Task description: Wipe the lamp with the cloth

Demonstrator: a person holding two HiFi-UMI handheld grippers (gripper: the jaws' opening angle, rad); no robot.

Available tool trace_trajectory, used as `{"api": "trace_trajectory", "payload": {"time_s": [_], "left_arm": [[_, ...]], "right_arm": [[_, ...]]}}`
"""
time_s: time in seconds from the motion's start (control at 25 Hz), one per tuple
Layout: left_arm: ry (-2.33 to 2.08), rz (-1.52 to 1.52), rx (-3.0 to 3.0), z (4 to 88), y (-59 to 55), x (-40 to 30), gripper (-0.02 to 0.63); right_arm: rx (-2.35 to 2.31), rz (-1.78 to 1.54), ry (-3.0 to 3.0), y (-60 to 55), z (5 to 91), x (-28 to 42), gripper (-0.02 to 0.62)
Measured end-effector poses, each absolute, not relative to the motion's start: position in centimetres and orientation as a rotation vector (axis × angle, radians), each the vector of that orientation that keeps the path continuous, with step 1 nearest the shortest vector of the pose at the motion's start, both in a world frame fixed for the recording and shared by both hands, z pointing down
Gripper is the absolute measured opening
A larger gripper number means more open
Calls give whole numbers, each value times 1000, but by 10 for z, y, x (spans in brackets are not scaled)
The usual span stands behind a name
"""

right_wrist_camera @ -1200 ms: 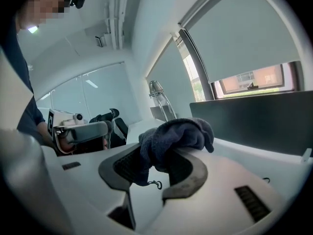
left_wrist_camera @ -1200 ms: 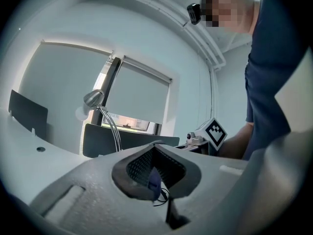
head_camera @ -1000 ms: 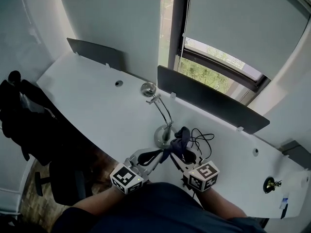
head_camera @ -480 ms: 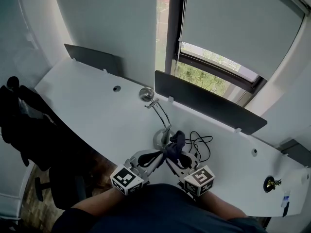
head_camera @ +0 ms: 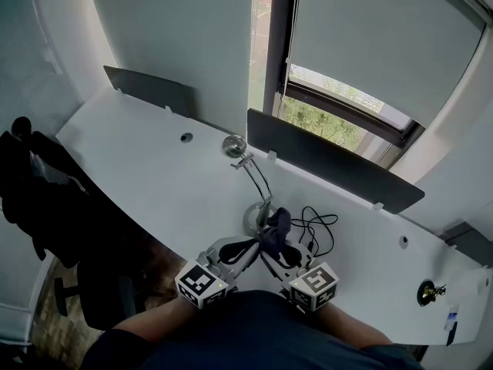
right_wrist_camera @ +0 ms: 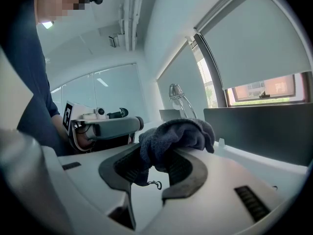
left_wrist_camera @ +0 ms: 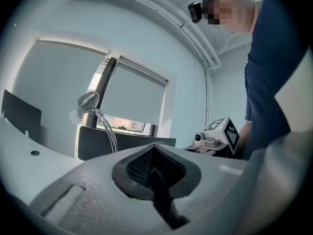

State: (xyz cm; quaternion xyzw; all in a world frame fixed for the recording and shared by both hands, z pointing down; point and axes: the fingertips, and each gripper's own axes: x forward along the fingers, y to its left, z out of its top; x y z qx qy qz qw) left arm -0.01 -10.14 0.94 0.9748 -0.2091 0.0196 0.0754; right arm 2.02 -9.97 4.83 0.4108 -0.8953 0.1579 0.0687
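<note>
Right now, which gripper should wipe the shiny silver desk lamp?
Right. The right gripper has its jaws clamped on the dark grey cloth, close beside the silver desk lamp. The left gripper is shut on nothing.

White desk with lamp, cable

Left claw and right claw sit low before the torso, tips converging — left jaws pressed fully together, right jaws clamped on the cloth.
</note>
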Motion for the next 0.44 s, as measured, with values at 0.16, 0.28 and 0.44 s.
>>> {"api": "trace_trajectory", "payload": {"time_s": [0.16, 0.28, 0.44], "left_arm": [[-626, 58, 2931, 9, -99, 1, 6], [-630, 53, 2925, 9, -98, 1, 5], [-630, 50, 2915, 8, -99, 0, 5]], "right_arm": [[1228, 489, -2693, -95, 51, 19, 138], [1228, 482, -2693, -94, 51, 20, 138], [1228, 471, -2692, -96, 54, 20, 138]]}}
